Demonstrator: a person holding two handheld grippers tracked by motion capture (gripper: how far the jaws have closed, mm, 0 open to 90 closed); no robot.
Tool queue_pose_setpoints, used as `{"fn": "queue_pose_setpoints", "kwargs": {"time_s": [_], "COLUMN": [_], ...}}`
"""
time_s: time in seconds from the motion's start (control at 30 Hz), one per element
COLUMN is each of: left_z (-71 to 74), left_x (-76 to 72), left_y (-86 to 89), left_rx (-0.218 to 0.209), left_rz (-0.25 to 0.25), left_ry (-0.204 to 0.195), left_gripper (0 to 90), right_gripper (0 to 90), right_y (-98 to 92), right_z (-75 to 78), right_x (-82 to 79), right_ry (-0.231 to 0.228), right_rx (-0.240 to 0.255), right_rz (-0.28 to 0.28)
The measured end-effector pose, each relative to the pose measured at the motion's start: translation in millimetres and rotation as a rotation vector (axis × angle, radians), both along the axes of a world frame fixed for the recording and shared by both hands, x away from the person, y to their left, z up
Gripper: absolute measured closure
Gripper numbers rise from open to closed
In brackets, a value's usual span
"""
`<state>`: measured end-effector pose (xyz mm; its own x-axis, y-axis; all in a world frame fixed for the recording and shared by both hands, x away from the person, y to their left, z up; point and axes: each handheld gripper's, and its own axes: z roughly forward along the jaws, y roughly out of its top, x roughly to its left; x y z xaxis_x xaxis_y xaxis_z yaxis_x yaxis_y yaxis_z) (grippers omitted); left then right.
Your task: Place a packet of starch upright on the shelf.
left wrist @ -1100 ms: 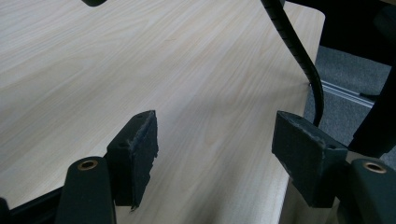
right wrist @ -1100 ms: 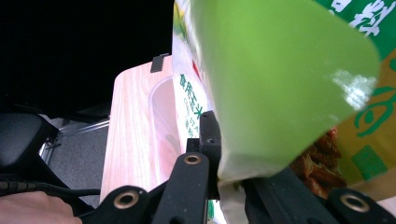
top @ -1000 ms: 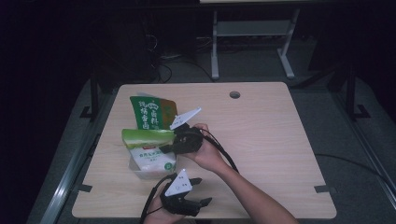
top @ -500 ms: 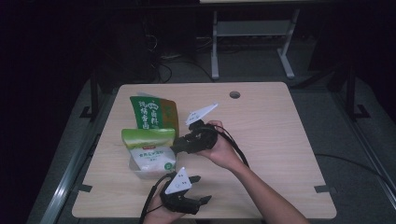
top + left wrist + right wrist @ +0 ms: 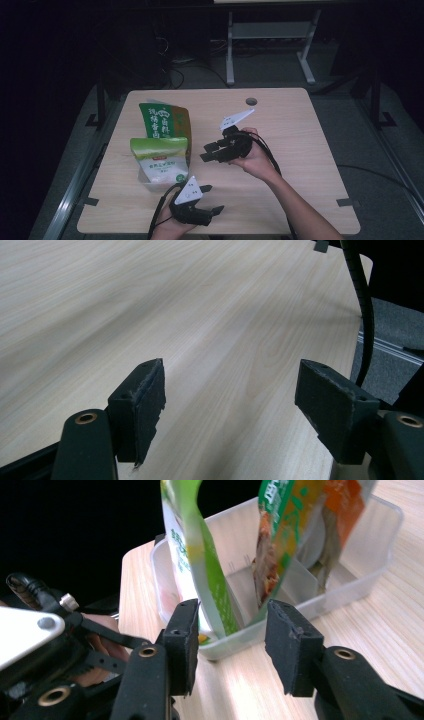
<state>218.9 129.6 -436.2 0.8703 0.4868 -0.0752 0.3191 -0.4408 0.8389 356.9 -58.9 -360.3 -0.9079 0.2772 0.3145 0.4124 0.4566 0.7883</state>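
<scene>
Right gripper (image 5: 204,152) has pulled back rightward off the near pouch since a second ago; jaws have just been opening, nothing between them now, gap about half wide. Clear plastic bin (image 5: 372,567) sits at table's (image 5: 300,130) left part, divided inside. Two pouches stand upright in it: light-green-and-white pouch (image 5: 161,161) in near compartment, darker green-and-orange pouch (image 5: 164,120) in far compartment, leaning slightly. Right gripper points at bin from just beside it, not touching. Left gripper (image 5: 212,200) at near table edge, jaws wide apart over bare wood, empty. Both pouches apart from either gripper.
</scene>
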Motion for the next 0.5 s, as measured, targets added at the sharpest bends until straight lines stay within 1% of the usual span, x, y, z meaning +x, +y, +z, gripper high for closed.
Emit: {"fn": "queue_pose_setpoints", "kwargs": {"time_s": [0.1, 0.2, 0.33, 0.5], "left_z": [0.6, 0.5, 0.3, 0.3], "left_x": [0.2, 0.7, 1.3, 1.3], "left_y": [-0.6, -0.7, -0.3, -0.4], "left_rx": [-0.004, 0.002, 0.003, -0.003], "left_rz": [0.001, -0.004, -0.004, 0.001], "left_ry": [-0.004, -0.008, -0.006, 0.001], "left_gripper": [27.4, 27.3, 27.2, 27.0], "right_gripper": [53.2, 51.0, 48.9, 47.1], "right_y": [-6.6, -12.0, -18.1, -23.7], "right_z": [-2.4, -3.3, -2.7, -4.2], "right_x": [1.7, 3.1, 4.7, 7.4], "right_ry": [0.009, 0.014, 0.012, 0.023], "right_rx": [-0.004, -0.007, -0.002, -0.013], "right_rz": [-0.013, -0.025, -0.035, -0.041]}}
